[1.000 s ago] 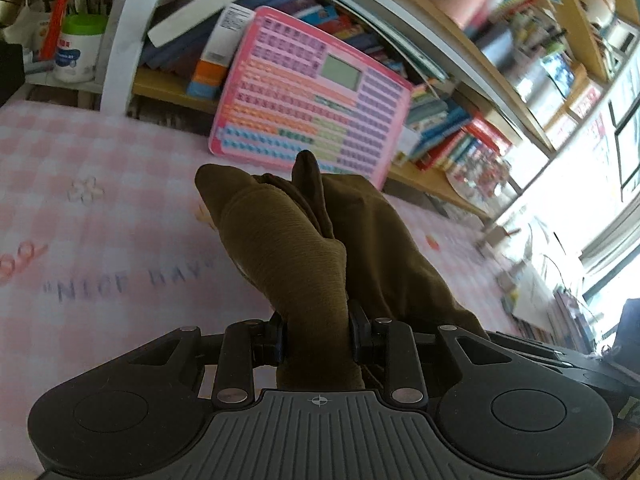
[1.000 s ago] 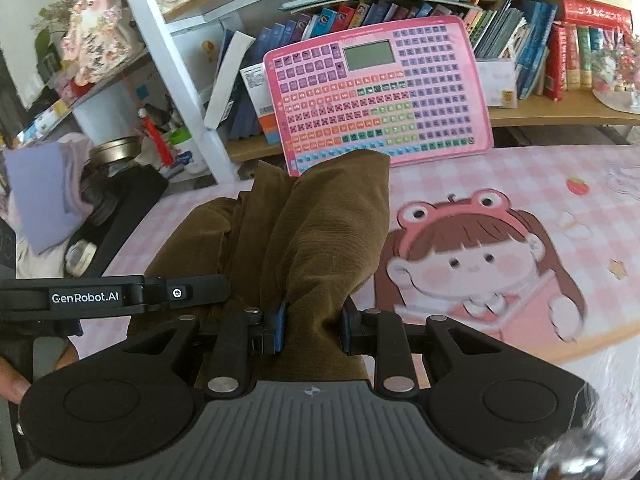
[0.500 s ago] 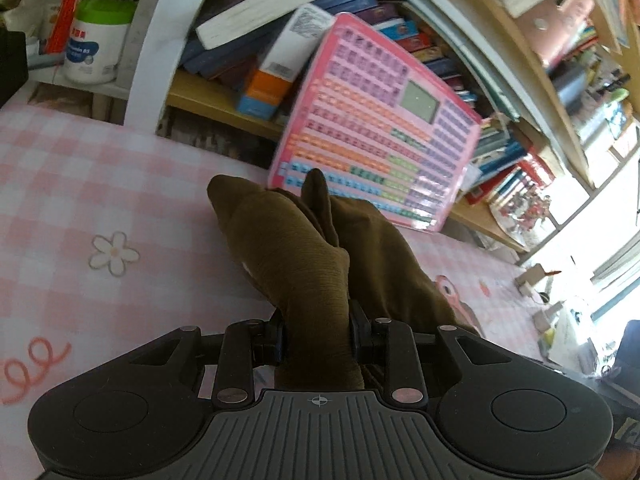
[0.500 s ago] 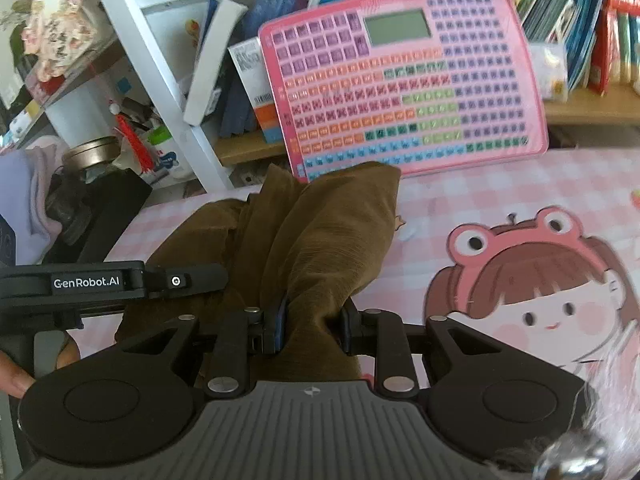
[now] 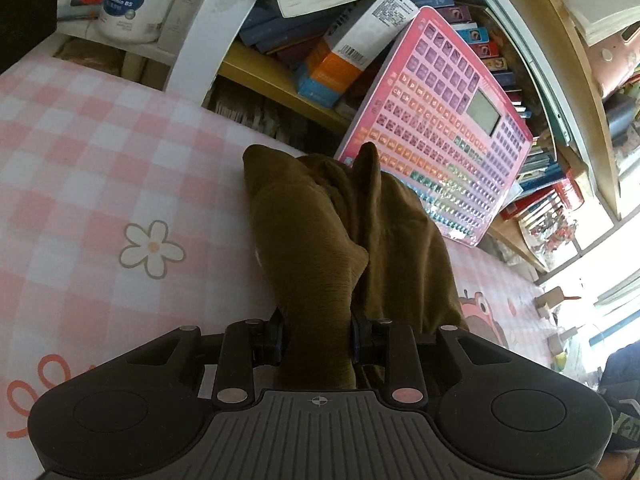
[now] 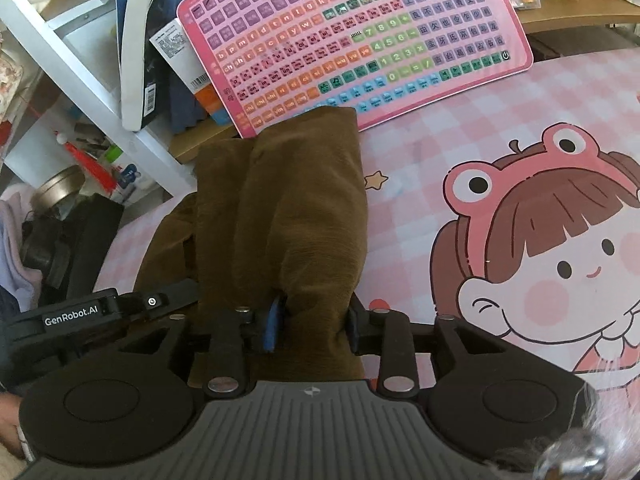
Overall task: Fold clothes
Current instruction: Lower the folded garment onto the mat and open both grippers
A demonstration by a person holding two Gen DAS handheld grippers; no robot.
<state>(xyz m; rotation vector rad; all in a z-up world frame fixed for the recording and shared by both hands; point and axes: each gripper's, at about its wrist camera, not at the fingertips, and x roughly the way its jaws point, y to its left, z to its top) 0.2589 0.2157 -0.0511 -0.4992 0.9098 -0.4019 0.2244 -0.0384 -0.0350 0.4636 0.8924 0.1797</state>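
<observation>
A brown corduroy garment lies bunched in folds on the pink checked mat, its far end near the shelf. My left gripper is shut on the near end of the cloth, both pads pressing its sides. In the right wrist view the same garment runs forward from my right gripper, whose jaws are opening. The cloth is still between them, but a gap shows beside the blue left pad. The left gripper's body sits close on the left.
A pink toy keyboard tablet leans on the bookshelf just beyond the garment. A white shelf post, stacked books and a white jar stand behind the mat. A cartoon girl print covers the mat to the right.
Both grippers have moved forward toward the shelf and down, carrying the brown garment onto the mat. The right jaws have widened, and a gap has appeared at the left pad.
</observation>
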